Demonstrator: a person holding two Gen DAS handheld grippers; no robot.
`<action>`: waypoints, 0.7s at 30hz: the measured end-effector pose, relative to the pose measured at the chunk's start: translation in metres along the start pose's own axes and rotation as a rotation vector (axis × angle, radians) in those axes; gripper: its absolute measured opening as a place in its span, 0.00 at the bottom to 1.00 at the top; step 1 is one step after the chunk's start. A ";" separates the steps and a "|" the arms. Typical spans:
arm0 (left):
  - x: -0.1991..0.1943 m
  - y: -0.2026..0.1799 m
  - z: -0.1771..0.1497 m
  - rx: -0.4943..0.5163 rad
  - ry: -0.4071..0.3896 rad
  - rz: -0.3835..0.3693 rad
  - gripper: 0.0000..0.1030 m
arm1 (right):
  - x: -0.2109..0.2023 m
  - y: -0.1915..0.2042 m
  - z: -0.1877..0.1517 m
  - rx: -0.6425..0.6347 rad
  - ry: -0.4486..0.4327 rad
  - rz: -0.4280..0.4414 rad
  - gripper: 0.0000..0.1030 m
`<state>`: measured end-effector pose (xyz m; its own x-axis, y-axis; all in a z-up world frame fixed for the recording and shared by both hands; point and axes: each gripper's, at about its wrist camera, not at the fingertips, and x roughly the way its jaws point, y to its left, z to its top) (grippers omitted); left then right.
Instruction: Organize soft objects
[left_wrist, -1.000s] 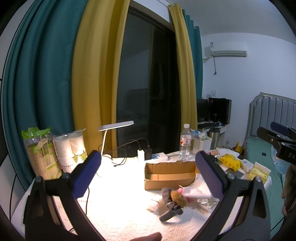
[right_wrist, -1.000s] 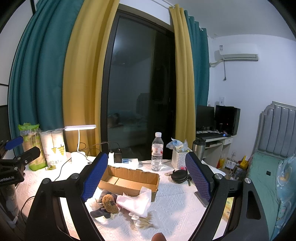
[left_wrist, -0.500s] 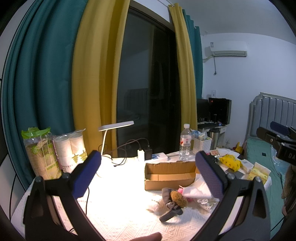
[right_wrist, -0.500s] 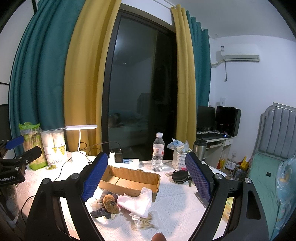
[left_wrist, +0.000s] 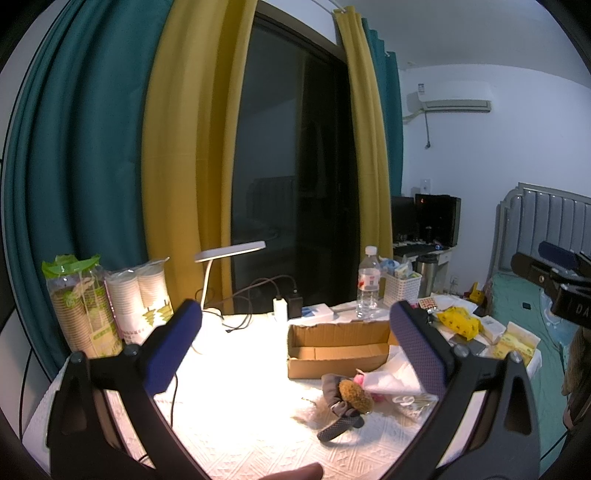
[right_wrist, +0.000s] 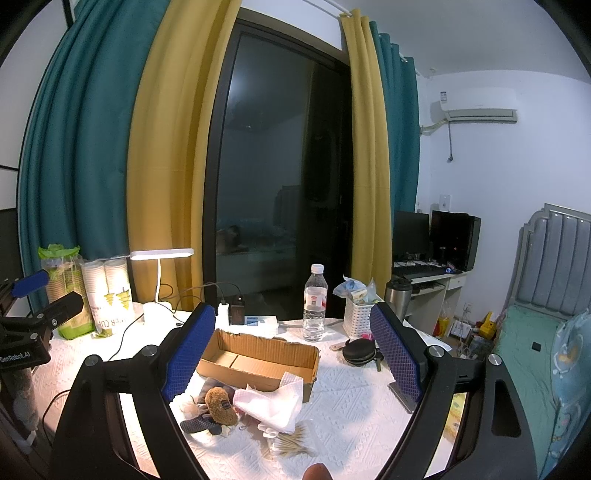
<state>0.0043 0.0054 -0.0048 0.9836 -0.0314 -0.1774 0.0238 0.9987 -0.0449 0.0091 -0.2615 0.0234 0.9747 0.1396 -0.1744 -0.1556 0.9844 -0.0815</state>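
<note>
Soft objects (right_wrist: 225, 402) lie untouched below both wide-open, empty claws.

A home bedroom: bed (right_wrist: 532, 332), curtains (right_wrist: 92, 147), computer desk (right_wrist: 432, 277).

Water bottle (right_wrist: 315, 302), lit desk lamp (right_wrist: 161, 254)

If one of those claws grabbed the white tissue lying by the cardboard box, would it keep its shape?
Probably not. The tissue already lies crumpled in loose folds, so it would likely droop and bunch. It looks thin, so probably very light. It rests partly against the box and beside the brown plush toy, so pulling it might nudge the toy.
</note>
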 end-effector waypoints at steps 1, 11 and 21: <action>0.000 0.000 0.000 0.001 0.001 0.001 1.00 | 0.000 0.000 0.000 0.000 0.000 0.000 0.86; 0.002 0.000 -0.002 0.005 0.005 -0.001 1.00 | 0.002 0.001 -0.003 -0.002 0.007 0.001 0.86; 0.078 -0.003 -0.058 0.044 0.267 -0.029 0.99 | 0.079 -0.015 -0.074 0.061 0.245 0.017 0.86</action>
<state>0.0706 -0.0019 -0.0752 0.9008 -0.0633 -0.4295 0.0646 0.9978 -0.0115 0.0763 -0.2735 -0.0615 0.9031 0.1336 -0.4081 -0.1545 0.9878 -0.0185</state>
